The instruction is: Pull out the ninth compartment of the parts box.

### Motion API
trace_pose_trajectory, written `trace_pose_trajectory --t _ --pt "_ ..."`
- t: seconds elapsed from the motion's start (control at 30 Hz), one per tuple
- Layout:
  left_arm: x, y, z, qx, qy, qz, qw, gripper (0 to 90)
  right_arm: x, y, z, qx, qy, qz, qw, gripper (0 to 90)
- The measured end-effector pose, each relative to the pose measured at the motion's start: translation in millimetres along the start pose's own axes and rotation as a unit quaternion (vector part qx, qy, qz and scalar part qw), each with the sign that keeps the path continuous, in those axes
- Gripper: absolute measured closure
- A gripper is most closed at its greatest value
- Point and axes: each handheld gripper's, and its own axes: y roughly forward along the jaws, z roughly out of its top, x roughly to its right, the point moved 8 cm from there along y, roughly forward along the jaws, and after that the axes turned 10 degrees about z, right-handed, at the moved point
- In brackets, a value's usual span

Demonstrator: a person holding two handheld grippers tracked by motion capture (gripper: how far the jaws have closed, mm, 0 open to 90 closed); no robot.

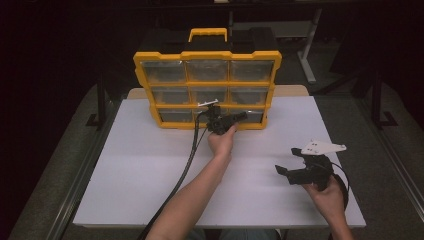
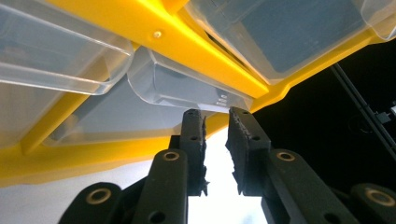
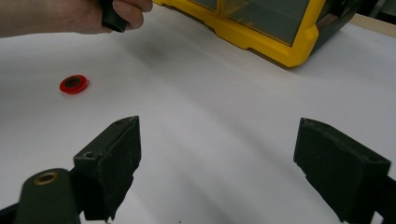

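The clear plastic drawer (image 2: 182, 86) sits in the bottom row of the yellow organizer (image 1: 206, 90), just ahead of my left gripper (image 2: 215, 114), whose jaws are narrowly parted and empty. It looks light, stiff and slick, so I'd pinch its front lip. My right gripper (image 3: 217, 158) hangs wide open above the table (image 3: 196, 93), a red ring (image 3: 73, 84) off to its left.

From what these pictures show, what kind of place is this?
Probably a lab or workshop test bench, not a home. A plain white rectangular tabletop carries a yellow plastic organizer with clear drawers, and a small red ring lies on it. A dark backdrop and metal stand legs surround the table.
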Motion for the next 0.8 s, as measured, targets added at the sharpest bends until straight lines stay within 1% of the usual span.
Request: trace_pose_trajectory --t 0.33,0.8 --pt "0.3 -2.1 -0.7 -0.002 -0.003 -0.004 1.0000 76.4 0.4 0.4 -0.5 0.001 0.000 0.000 1.0000 14.1" --pt "1.6 -6.7 -5.0 -0.003 -0.014 -0.014 0.9998 76.6 1.6 1.3 -3.1 -0.005 0.004 -0.001 1.0000 14.0"
